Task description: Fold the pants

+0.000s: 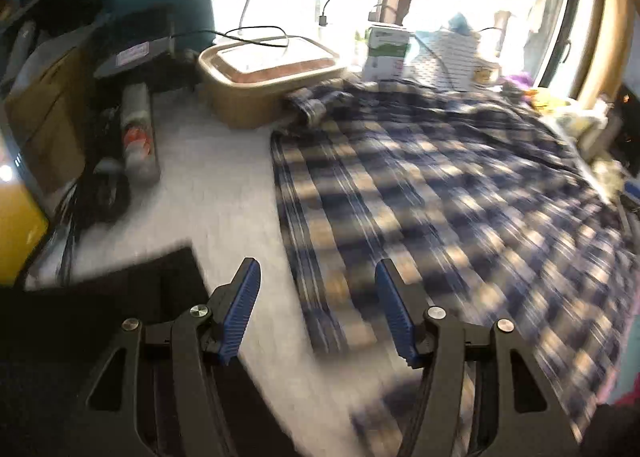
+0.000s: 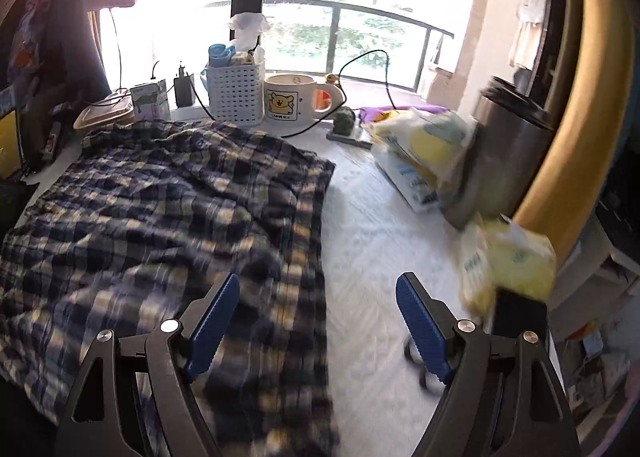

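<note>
Blue-and-cream plaid pants (image 1: pixel 440 185) are spread out rumpled across the table (image 1: pixel 224 193); left gripper (image 1: pixel 318 309) and right gripper (image 2: pixel 318 321) are both held wide open, nothing grabbed.

Your left gripper (image 1: pixel 318 303) hangs spread wide over the left edge of the pants (image 1: pixel 440 185); your right gripper (image 2: pixel 318 319) gapes above their right edge.

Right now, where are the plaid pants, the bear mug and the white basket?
plaid pants (image 2: pixel 160 209): right wrist view, middle of the fabric.
bear mug (image 2: pixel 290 101): right wrist view, its front wall.
white basket (image 2: pixel 235 93): right wrist view, its perforated front.
</note>
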